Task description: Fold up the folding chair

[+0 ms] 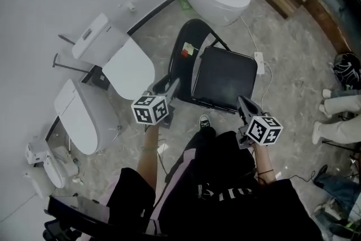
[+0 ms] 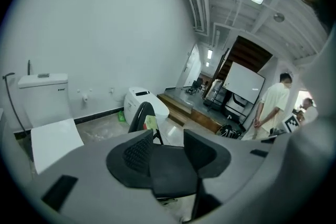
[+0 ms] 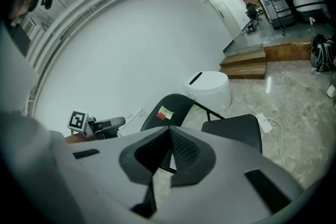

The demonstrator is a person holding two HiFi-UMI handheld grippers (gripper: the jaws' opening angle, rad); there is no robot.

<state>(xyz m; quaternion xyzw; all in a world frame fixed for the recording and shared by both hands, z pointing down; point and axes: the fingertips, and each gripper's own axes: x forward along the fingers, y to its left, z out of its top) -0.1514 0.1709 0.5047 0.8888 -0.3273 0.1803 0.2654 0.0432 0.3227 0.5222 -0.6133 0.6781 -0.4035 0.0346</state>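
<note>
The folding chair (image 1: 223,79) is seen unfolded on the floor (image 1: 293,65), at twelve o'clock from the person. The left tool (image 1: 172,87) is held at the seat's nine o'clock, jaws spread, nothing pinched. The right tool (image 1: 242,101), at five o'clock, is pressed together, empty.

Hiding behind the left tool (image 2: 168,137): part of the folding chair (image 2: 171,173) seat. Showing too small for reading: the sticker (image 1: 188,52) print on its backrest.

No text legible anywhere, small dark brand mark (image 2: 62,89) on white toilet tank (image 2: 42,102) too small to read, white lettering (image 1: 217,192) on person's black clothing (image 1: 248,214) blurred, sticker (image 1: 188,51) on folding chair (image 1: 223,79) unreadable.
</note>
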